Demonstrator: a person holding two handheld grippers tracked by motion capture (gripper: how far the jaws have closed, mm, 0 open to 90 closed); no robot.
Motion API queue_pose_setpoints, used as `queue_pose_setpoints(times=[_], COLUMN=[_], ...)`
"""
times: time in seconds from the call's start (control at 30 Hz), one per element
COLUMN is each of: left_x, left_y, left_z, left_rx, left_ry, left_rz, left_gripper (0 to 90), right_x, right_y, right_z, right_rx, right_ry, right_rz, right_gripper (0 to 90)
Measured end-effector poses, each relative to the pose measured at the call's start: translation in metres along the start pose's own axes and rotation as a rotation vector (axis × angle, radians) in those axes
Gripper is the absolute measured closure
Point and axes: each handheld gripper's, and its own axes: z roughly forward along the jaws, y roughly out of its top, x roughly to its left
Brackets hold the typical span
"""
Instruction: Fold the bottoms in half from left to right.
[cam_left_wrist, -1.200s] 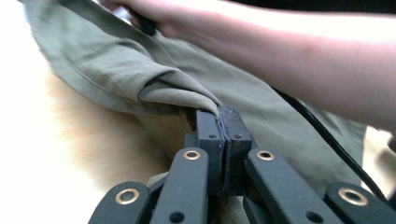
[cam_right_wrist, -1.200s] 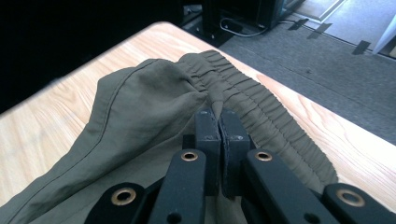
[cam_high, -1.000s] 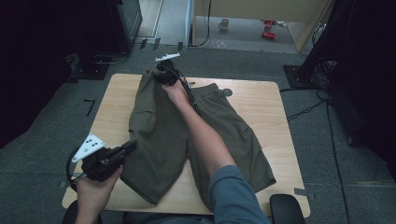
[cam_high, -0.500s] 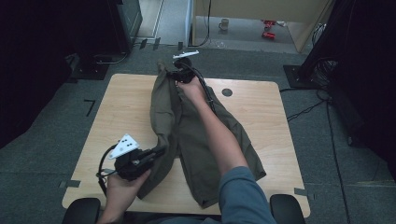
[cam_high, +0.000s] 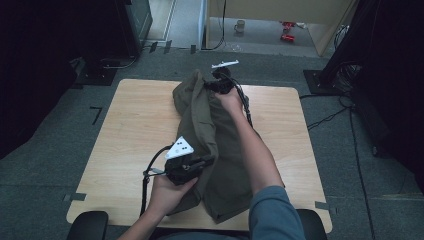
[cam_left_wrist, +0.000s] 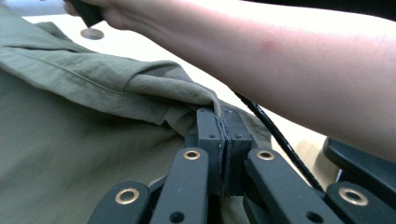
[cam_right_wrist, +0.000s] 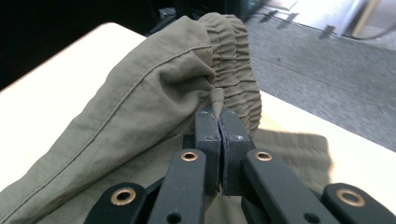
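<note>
We pinch the olive shorts (cam_high: 210, 145) with both grippers, left gripper (cam_left_wrist: 219, 122) and right gripper (cam_right_wrist: 218, 116), jaws pressed together on fabric; bare worktop (cam_high: 130, 130) flanks the shorts.

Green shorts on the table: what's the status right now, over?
Left gripper shut on shorts near a leg edge. Right gripper shut by the gathered waistband, lifting it. Right forearm crosses over the cloth; nothing else on the table.

light wooden table (cam_high: 135, 125) on grey carpet floor (cam_high: 50, 150), dark surroundings.
</note>
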Motion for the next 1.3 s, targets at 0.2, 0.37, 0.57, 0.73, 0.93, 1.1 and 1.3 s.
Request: queue_pose_setpoints(times=[0.2,0.37,0.57,0.73,0.93,1.1,1.3], left_x=[0.002,0.010,0.019,0.032,0.045,0.057,0.080], left_y=[-0.005,-0.028,-0.051,-0.066,-0.069,-0.070,-0.072], left_z=[0.037,0.071,0.091,0.095,0.088,0.074,0.049], left_rx=[0.067,0.172,0.272,0.323,0.351,0.366,0.372], left_ry=[-0.021,-0.010,0.011,0.038,0.031,0.045,0.087], left_rz=[-0.002,-0.018,-0.028,-0.057,-0.105,-0.116,-0.151], left_gripper=[89.8,89.7,89.4,89.3,89.3,89.3,89.3], right_x=[-0.019,-0.029,-0.040,-0.042,-0.044,-0.042,-0.038], right_y=[-0.009,-0.021,-0.037,-0.042,-0.057,-0.063,-0.065], right_z=[-0.004,-0.001,0.007,0.012,0.020,0.024,0.026], right_rx=[0.033,0.036,0.065,0.089,0.117,0.141,0.132], right_ry=[-0.032,-0.069,-0.092,-0.117,-0.157,-0.171,-0.177], right_rz=[0.008,0.011,0.044,0.012,-0.030,-0.034,-0.024], right_gripper=[88.2,88.2,88.1,88.0,87.9,87.9,87.9])
